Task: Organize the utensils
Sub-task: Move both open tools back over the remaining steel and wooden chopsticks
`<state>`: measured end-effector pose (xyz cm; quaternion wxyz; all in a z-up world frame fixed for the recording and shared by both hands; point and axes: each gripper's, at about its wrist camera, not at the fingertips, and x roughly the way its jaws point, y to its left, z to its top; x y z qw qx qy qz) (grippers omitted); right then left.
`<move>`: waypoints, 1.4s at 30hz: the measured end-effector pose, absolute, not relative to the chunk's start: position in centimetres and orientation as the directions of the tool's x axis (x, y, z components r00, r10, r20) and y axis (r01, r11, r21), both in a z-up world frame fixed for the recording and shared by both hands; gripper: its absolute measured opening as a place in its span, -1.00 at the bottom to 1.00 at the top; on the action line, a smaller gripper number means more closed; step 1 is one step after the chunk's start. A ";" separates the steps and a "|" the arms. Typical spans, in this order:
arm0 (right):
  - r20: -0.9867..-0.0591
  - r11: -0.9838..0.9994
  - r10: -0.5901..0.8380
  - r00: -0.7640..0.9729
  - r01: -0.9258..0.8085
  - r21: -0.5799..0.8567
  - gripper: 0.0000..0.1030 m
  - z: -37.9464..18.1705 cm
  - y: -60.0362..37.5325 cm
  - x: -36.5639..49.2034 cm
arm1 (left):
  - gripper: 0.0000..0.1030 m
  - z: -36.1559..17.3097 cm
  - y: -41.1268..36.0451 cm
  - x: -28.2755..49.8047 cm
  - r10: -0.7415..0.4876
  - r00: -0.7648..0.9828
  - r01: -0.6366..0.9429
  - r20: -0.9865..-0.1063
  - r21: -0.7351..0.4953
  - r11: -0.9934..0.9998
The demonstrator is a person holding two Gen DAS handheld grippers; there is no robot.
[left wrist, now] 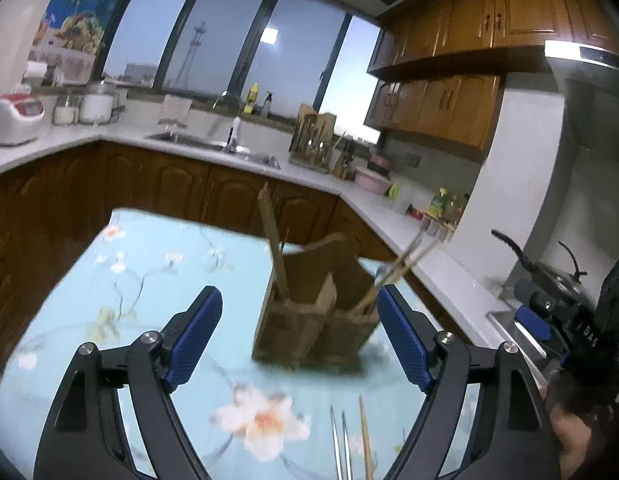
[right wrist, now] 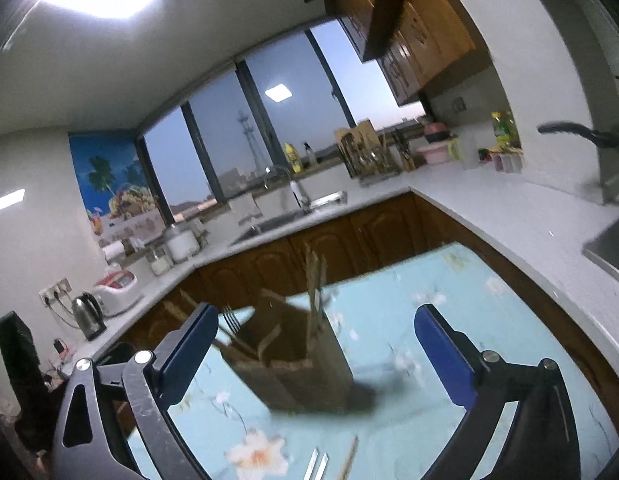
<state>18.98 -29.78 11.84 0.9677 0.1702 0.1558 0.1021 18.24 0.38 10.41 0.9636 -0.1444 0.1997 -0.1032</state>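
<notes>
Now | wooden holder upright, utensils pointing up | both grippers' fingers apart, empty

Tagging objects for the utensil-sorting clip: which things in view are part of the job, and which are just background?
Job:
- wooden utensil holder, chopsticks and a fork already in it
- loose chopsticks on the floral tablecloth
- left tongs and right tongs, both open, empty

Background:
- sink
- rice cooker
- kettle
- countertop utensil rack
- pink bowl
</notes>
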 end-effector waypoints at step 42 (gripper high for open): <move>-0.593 0.941 0.215 0.776 -0.002 0.338 0.49 -0.5 -31.2 14.9 | 0.54 -1.1 -4.8 18.0 -0.308 0.618 0.150 -0.723 -0.277 0.949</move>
